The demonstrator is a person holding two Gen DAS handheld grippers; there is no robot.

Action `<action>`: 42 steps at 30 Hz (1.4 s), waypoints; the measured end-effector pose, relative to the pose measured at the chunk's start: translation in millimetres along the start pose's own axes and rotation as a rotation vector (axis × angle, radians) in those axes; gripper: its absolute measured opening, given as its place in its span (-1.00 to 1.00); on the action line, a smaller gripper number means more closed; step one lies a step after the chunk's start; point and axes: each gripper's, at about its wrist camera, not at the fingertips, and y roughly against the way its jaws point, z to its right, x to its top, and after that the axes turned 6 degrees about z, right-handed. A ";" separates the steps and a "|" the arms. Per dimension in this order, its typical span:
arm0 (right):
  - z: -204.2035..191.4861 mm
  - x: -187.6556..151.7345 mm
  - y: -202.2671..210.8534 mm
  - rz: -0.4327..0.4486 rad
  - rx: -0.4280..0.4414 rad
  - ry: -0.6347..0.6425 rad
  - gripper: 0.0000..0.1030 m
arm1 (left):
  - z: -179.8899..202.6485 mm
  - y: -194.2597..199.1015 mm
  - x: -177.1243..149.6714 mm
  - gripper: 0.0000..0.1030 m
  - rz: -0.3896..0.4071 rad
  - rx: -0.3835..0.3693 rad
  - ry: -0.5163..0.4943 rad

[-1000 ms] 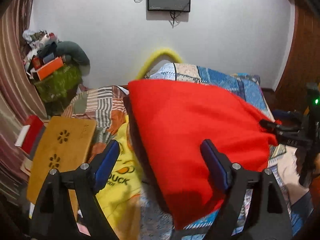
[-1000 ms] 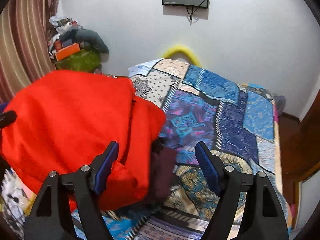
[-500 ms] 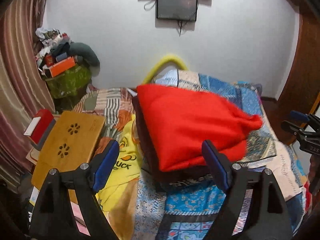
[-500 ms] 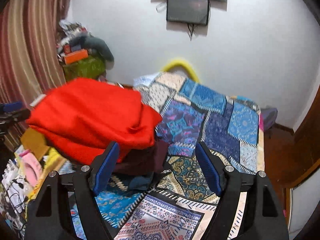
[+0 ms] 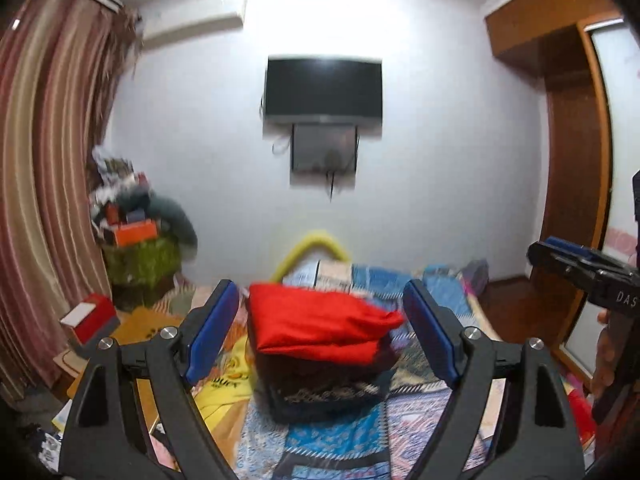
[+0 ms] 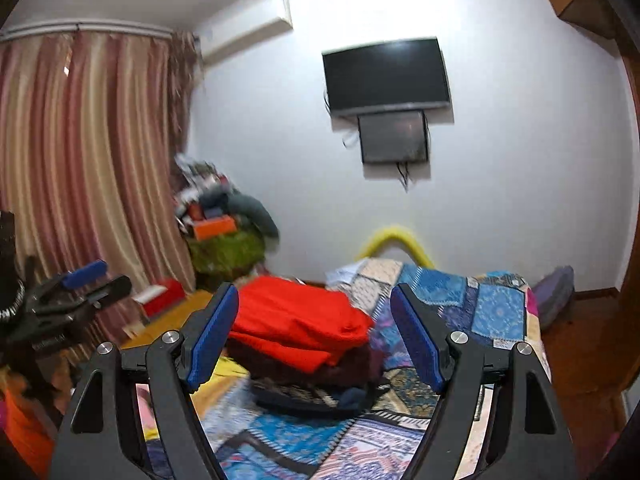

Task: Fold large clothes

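A folded red garment (image 5: 320, 326) lies on top of a stack of dark folded clothes (image 5: 324, 384) on the patchwork bed. It also shows in the right wrist view (image 6: 296, 328), on the same dark stack (image 6: 320, 380). My left gripper (image 5: 324, 336) is open and empty, held back from and above the stack. My right gripper (image 6: 316, 332) is open and empty too, also away from the stack. The right gripper shows at the right edge of the left wrist view (image 5: 584, 268), and the left gripper at the left of the right wrist view (image 6: 72, 292).
A patchwork bedspread (image 6: 460, 300) covers the bed. A yellow garment (image 5: 224, 384) and a wooden lap desk (image 5: 140, 324) lie left of the stack. A cluttered green pile (image 5: 136, 248) stands in the corner by the striped curtains (image 6: 88, 168). A TV (image 5: 324, 88) hangs on the wall.
Both grippers have let go of the red garment, which now lies on the stack. Both have pulled back and tilted upward, so the wall and TV fill the views.
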 end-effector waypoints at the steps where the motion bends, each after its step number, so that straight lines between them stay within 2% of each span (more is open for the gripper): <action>1: -5.7 0.1 11.5 0.021 0.005 0.007 0.46 | 5.8 13.1 0.2 0.63 0.028 0.008 -0.006; 5: -22.2 -7.0 42.6 0.092 -0.012 0.031 0.46 | 29.1 63.7 -3.8 0.63 0.145 0.050 -0.034; 7: -27.7 -10.8 51.2 0.108 -0.021 0.030 0.46 | 34.8 78.9 -7.4 0.63 0.166 0.052 -0.025; 13: -33.4 -23.6 52.2 0.108 -0.048 0.006 0.67 | 36.1 93.0 -18.5 0.64 0.152 0.023 0.041; 16: -34.9 -27.4 50.5 0.094 -0.068 0.008 0.73 | 37.7 97.5 -23.2 0.71 0.142 0.023 0.048; 18: -35.8 -28.3 52.8 0.094 -0.085 0.012 0.93 | 37.3 97.2 -25.4 0.77 0.140 0.027 0.055; 20: -34.2 -28.4 57.2 0.107 -0.099 0.013 1.00 | 38.0 98.4 -27.5 0.78 0.137 0.028 0.064; 33: -34.7 -35.0 64.3 0.103 -0.105 0.005 1.00 | 40.4 98.2 -34.6 0.82 0.116 0.038 0.073; 42: -31.4 -37.9 62.0 0.068 -0.089 -0.016 1.00 | 42.8 97.0 -37.5 0.87 0.114 0.030 0.074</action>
